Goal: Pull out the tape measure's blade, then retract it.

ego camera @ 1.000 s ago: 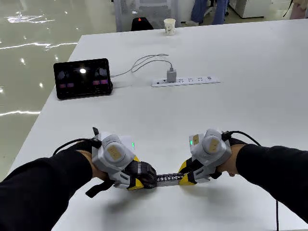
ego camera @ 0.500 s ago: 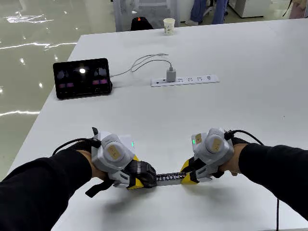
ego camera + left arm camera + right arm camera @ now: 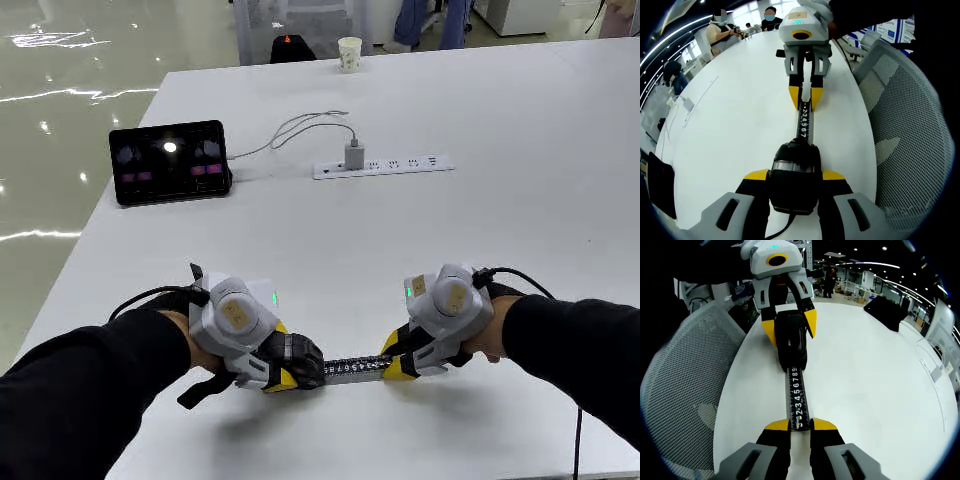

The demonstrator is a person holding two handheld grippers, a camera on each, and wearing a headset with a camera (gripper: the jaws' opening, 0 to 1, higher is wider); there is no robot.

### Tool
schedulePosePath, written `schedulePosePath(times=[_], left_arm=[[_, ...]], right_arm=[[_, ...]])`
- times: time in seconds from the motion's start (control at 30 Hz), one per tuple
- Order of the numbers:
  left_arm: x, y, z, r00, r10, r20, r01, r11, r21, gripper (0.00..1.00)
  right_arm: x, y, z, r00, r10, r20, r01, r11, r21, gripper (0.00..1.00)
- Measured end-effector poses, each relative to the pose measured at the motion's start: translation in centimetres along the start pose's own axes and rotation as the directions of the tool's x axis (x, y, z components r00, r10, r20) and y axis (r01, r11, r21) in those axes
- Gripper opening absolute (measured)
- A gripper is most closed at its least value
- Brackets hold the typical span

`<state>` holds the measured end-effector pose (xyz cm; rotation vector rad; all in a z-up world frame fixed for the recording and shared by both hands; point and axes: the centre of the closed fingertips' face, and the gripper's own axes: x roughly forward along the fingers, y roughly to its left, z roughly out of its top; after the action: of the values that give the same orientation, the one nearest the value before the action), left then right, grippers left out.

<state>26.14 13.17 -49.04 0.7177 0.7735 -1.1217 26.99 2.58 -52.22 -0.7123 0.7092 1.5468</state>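
A black tape measure case point(image 3: 298, 360) point(image 3: 795, 172) point(image 3: 791, 337) rests low over the white table point(image 3: 400, 250), clamped between the yellow-tipped jaws of my left gripper point(image 3: 282, 372) point(image 3: 795, 176) point(image 3: 789, 322). A short stretch of black blade point(image 3: 352, 369) point(image 3: 803, 121) point(image 3: 795, 397) with white numbers runs from the case to my right gripper point(image 3: 392, 360) point(image 3: 800, 425) point(image 3: 806, 97), which is shut on the blade's end. The two grippers face each other near the table's front edge.
A dark tablet point(image 3: 170, 162) stands at the left of the table. A white power strip point(image 3: 385, 167) with a plugged charger and cable lies in the middle. A paper cup point(image 3: 349, 53) sits at the far edge. A mesh chair point(image 3: 910, 125) is beside the table.
My right gripper has drifted a little to the right with the blade's end, so slightly more blade shows. The left gripper and case have stayed put.
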Motion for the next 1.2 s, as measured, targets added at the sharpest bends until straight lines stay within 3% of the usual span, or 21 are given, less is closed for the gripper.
schedulePosePath(times=[1.2], left_arm=[[0.0,0.1,0.1,1.0,-0.001,0.001,0.001,1.0,-0.001,0.31]], right_arm=[[-1.3,-0.3,-1.6,0.9999,-0.009,-0.008,0.009,1.0,0.015,0.1]])
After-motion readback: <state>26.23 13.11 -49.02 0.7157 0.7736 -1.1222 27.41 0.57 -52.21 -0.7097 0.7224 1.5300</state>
